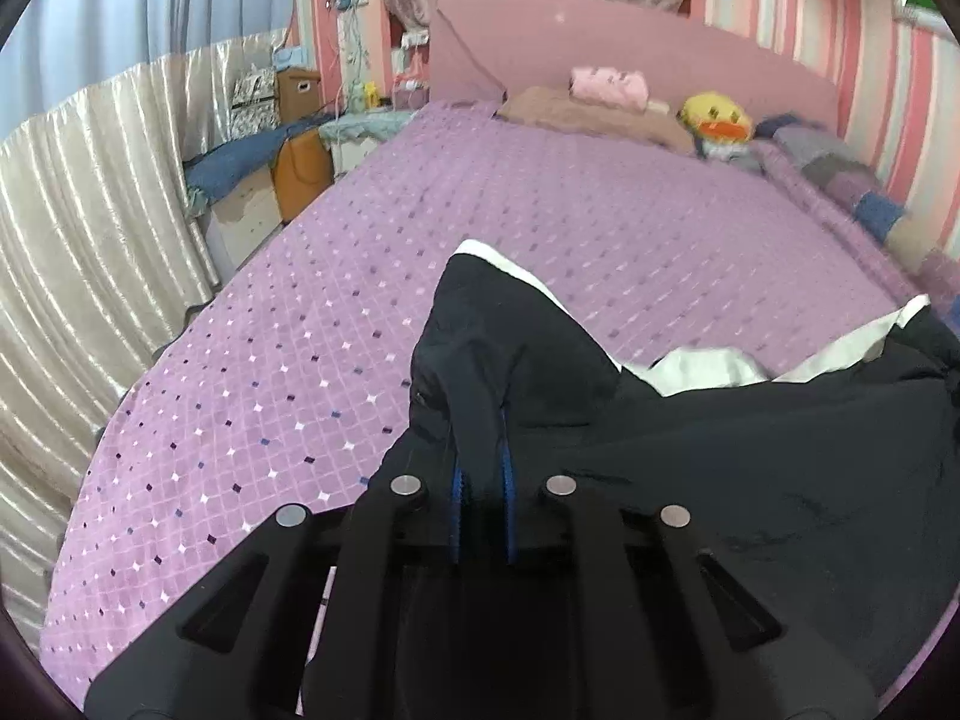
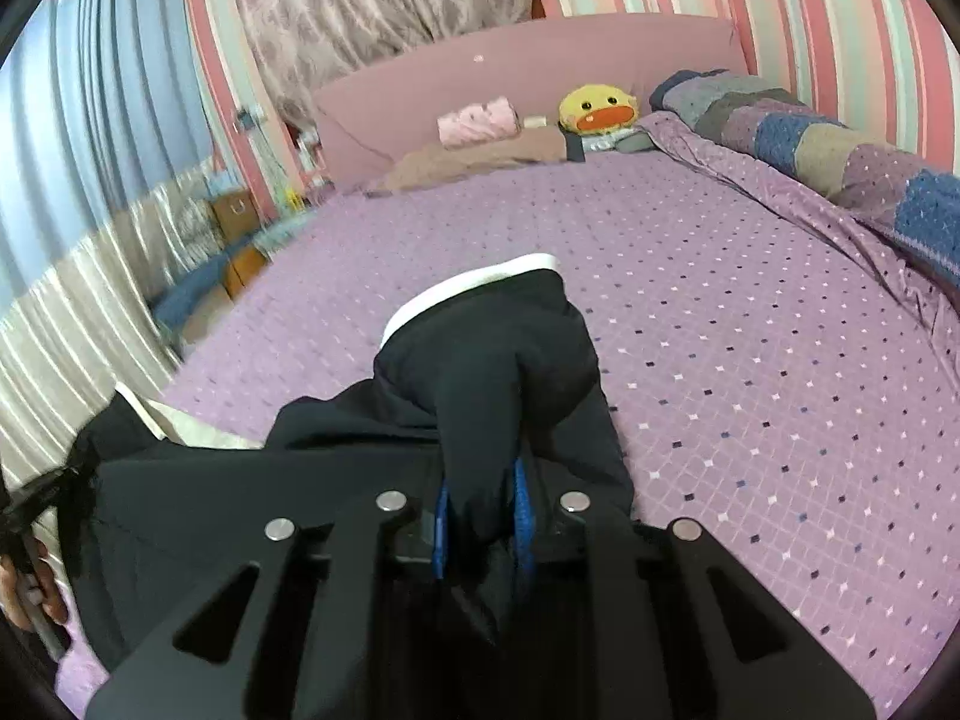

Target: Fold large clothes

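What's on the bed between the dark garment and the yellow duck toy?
Only bare purple bedspread lies between the dark garment and the duck toy, clearest in the right wrist view.

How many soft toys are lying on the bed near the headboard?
1: a yellow duck toy lies at the head of the purple bedspread, right of the pink folded cloth. Others may be hidden behind the patchwork blanket.

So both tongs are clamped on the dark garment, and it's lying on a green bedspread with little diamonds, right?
Not quite: the bedspread is purple, not green, as both wrist views show. The rest holds: the left tongs and the right tongs are each clamped on the dark garment, and the spread has little diamonds.
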The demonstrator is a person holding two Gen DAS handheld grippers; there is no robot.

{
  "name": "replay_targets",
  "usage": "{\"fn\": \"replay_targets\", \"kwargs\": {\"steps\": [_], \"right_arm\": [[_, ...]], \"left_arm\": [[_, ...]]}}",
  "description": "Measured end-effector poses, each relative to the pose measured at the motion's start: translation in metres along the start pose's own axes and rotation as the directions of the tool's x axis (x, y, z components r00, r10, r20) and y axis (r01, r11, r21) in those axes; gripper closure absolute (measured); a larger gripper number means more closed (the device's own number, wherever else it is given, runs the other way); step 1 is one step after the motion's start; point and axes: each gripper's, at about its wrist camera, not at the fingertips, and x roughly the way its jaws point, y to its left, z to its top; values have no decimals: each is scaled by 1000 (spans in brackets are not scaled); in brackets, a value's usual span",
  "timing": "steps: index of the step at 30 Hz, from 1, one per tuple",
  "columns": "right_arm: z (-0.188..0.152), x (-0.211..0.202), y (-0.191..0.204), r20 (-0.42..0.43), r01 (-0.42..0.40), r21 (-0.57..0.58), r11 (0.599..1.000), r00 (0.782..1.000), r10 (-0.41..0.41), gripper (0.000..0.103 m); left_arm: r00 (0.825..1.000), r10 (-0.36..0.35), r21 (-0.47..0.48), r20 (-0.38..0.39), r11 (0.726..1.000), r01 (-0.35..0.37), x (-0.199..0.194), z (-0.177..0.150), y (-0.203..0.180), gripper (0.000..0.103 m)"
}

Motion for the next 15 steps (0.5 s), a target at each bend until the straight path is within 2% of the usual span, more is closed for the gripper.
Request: {"fn": "replay_targets", "kwargs": {"steps": [3,4,6,7,8,9,10,11,12,13,14,15], "right_arm": [[-18,30,2,-80,62,-52,997,995,-66,85],[-23,34,0,-93,76,-62,995,992,-81,81],[-31,38,-5,-107,92,-47,995,990,-96,64],[-32,35,-9,-102,92,-31,995,990,-94,62],[-32,30,-13,-94,91,-1,996,991,-90,55],[-32,25,-16,-83,88,22,996,993,-86,43],[-30,17,-18,-61,81,48,996,995,-78,37],[-25,7,-19,-19,80,88,993,997,-79,25],[-20,0,-19,12,87,119,989,996,-89,17],[-16,-6,-17,39,93,153,984,994,-100,13],[-10,-9,-13,60,114,206,972,990,-129,7],[-6,-8,-9,67,136,252,958,985,-158,3]], "left_arm": [[995,72,59,-73,996,-68,29,-27,-8,93],[992,85,66,-91,995,-79,37,-32,-9,90],[987,116,72,-108,991,-108,43,-41,-9,86],[986,126,73,-108,990,-119,42,-43,-9,82],[985,139,73,-107,989,-132,39,-43,-10,77],[984,148,66,-104,988,-141,34,-42,-9,74],[984,153,52,-95,987,-149,27,-42,-7,60],[986,150,20,-71,989,-149,16,-38,-5,38],[986,160,-7,-48,987,-160,7,-36,-5,29],[984,178,-37,-26,983,-179,-4,-33,-4,15],[982,187,-81,-14,979,-187,-11,-28,-6,8],[985,173,-118,-15,978,-173,-14,-23,-10,8]]}}
